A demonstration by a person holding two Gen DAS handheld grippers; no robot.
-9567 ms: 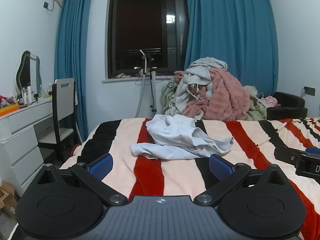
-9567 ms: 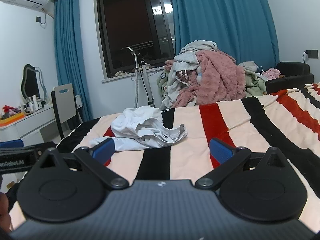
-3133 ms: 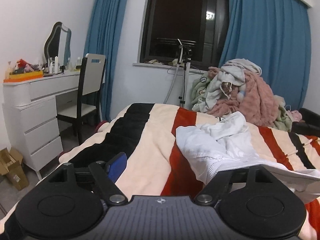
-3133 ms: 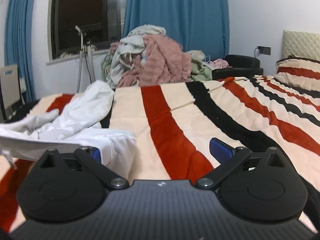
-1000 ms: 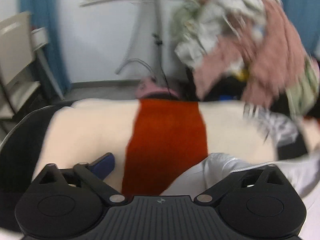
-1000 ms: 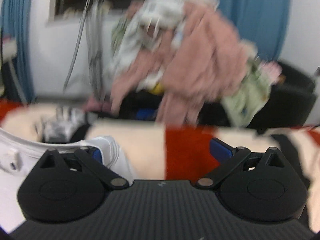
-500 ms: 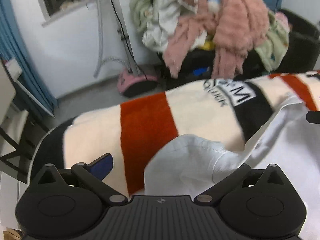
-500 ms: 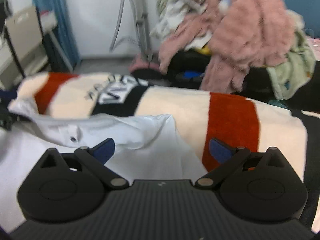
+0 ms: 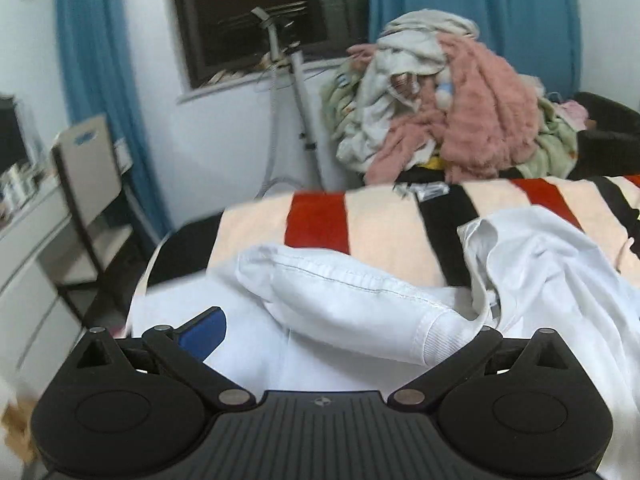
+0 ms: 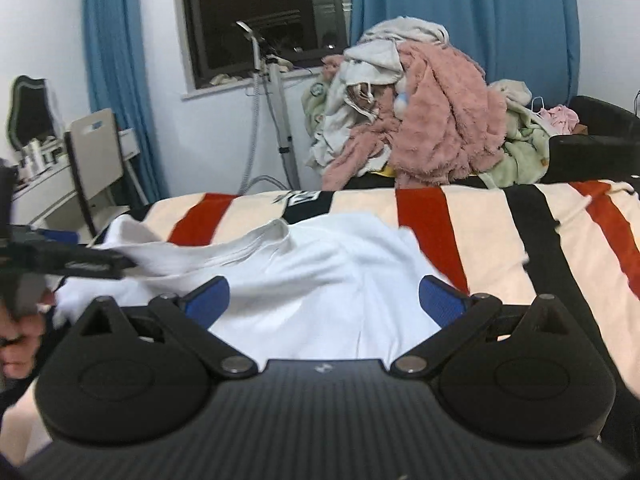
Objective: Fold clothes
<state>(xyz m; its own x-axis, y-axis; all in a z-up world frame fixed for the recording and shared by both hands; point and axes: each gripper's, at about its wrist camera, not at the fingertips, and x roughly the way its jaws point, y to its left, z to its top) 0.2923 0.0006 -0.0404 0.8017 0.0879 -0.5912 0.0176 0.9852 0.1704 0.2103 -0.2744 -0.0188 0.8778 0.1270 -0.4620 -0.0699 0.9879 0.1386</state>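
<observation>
Left wrist view: left tongs are spread wide, left blue pad visible at 9 o'clock, right finger buried under the hem of the white garment. Cloth drapes over that finger; can't tell if it's pinched.

Right wrist view: right tongs are released, both blue pads clear and apart, hovering low over the garment's flat middle. Nothing between them.

Garment lies spread on the striped bed, bunched and partly lifted toward 9 o'clock, where the left tongs' body meets its edge; a hand is at the frame's 9 o'clock edge.

Further out, 12 o'clock past the bed's foot: heap of laundry with a pink fleece on top. Garment steamer pole at 11 o'clock, dark window behind, blue curtains both sides. Chair at 10 o'clock, beside a white dresser.
</observation>
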